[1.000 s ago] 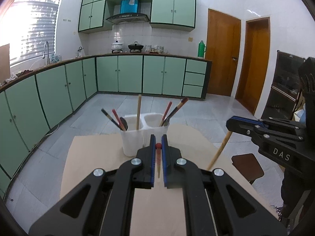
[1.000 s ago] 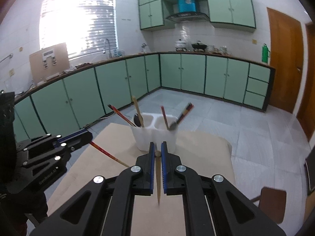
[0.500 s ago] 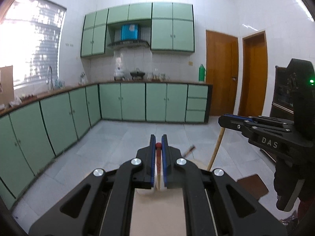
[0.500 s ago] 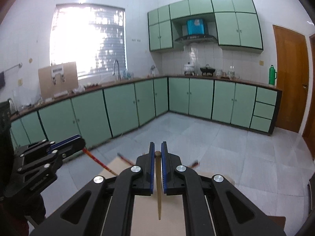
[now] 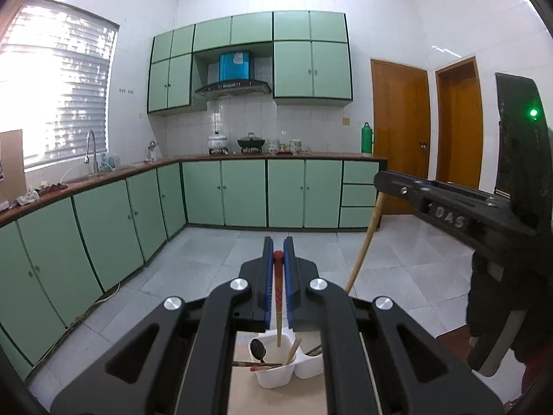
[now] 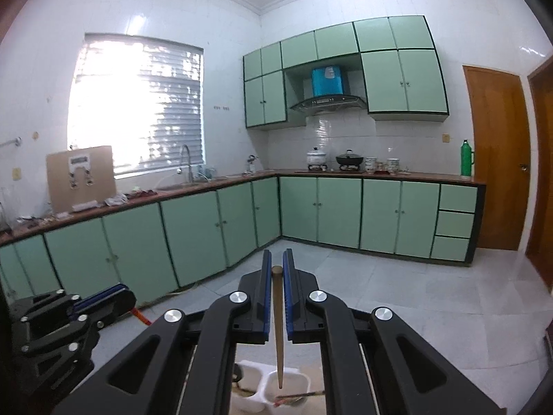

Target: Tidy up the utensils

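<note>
My left gripper is shut on a red-topped chopstick that hangs point down over the left compartment of the white two-compartment holder. My right gripper is shut on a plain wooden chopstick that hangs point down over the right compartment of the holder. The holder stands on the tan tabletop and holds a dark spoon and several other chopsticks. The right gripper shows at the right of the left wrist view, and the left gripper at the lower left of the right wrist view.
Green kitchen cabinets and a counter with pots run along the far wall. Two wooden doors stand at the right. Grey tiled floor lies beyond the table.
Both grippers have risen and moved forward over the holder with their chopsticks. The holder has dropped from mid view to the bottom, between the gripper arms.
</note>
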A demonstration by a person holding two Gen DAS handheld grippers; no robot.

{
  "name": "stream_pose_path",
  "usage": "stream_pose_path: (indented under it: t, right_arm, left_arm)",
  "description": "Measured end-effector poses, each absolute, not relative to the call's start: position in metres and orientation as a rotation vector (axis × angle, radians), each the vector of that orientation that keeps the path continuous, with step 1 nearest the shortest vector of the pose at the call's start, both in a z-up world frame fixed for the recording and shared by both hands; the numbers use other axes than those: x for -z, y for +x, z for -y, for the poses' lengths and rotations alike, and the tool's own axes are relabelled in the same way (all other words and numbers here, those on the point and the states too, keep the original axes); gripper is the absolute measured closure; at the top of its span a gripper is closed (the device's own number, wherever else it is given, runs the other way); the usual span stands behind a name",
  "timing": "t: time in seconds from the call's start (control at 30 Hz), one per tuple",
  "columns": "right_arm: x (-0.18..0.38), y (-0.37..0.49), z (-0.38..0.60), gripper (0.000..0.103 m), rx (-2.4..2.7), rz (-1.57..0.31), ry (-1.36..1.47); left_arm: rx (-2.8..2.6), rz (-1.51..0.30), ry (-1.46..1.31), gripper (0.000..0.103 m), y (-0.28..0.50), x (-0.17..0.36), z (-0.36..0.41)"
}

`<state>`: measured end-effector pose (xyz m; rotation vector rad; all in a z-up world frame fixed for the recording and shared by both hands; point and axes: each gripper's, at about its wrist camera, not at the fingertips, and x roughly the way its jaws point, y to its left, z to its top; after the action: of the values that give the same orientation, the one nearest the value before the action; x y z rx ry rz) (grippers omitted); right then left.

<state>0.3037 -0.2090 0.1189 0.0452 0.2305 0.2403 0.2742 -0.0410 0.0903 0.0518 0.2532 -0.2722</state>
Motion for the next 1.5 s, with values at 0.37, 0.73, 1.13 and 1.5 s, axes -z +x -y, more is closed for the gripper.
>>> stream_pose_path:
  t: [0.37,0.73,1.13,1.5]
  right_arm:
    - [-0.045,0.351,0.207,0.096,-0.232,-0.392,0.05]
    - [-0.046,0.332,0.232,0.058,-0.175,-0.403,0.066]
    - [-0.038,0.24,0.252,0.019,-0.131,-0.369,0.063]
    - [-0.011,0.149,0.238,0.006,-0.161,-0.392,0.065]
  left_arm:
    - [0.287,-0.377,0.016,0.098,0.331,-0.037,0.041]
    - [0.253,-0.388,-0.001,0.067,0.324,-0.036,0.025]
    - [0.205,-0.347,-0.028,0.039,0.252,-0.039,0.002]
    - [0.192,-0.37,-0.032,0.019,0.176,-0.02,-0.004]
